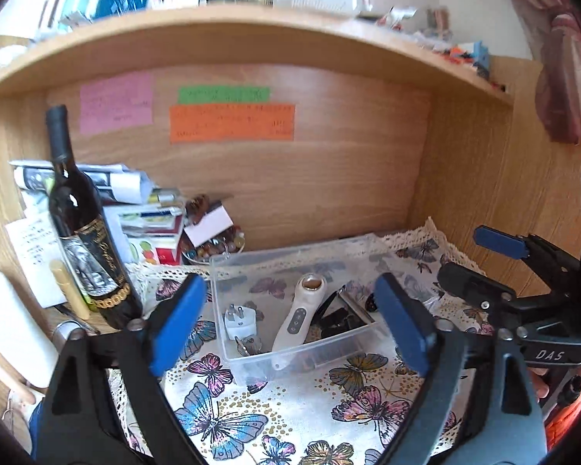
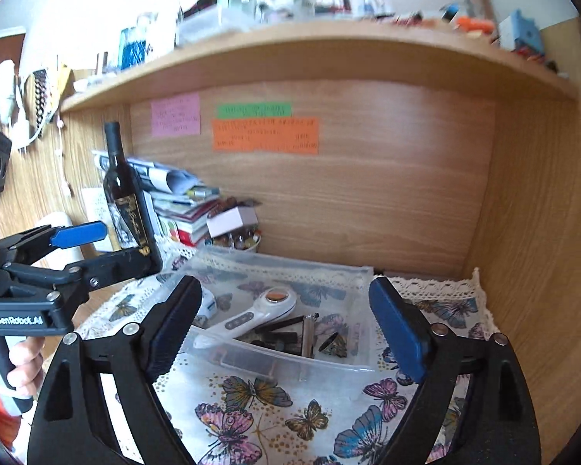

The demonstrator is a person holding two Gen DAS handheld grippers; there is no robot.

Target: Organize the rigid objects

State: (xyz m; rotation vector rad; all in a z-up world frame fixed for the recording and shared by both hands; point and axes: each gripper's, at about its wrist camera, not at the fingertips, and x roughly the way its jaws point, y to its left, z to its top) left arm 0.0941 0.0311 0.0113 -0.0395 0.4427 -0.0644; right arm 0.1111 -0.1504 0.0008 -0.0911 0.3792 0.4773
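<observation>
Above clear bin (image 1: 248, 271): both grippers' jaws wide apart, holding nothing.

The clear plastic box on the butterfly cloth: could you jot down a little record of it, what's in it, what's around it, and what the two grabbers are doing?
box: clear plastic box, no lid on, on butterfly cloth
inside: white handheld device, white plug, dark small items
left of box: wine bottle, upright
left gripper: open, empty
right gripper: open, empty
</observation>
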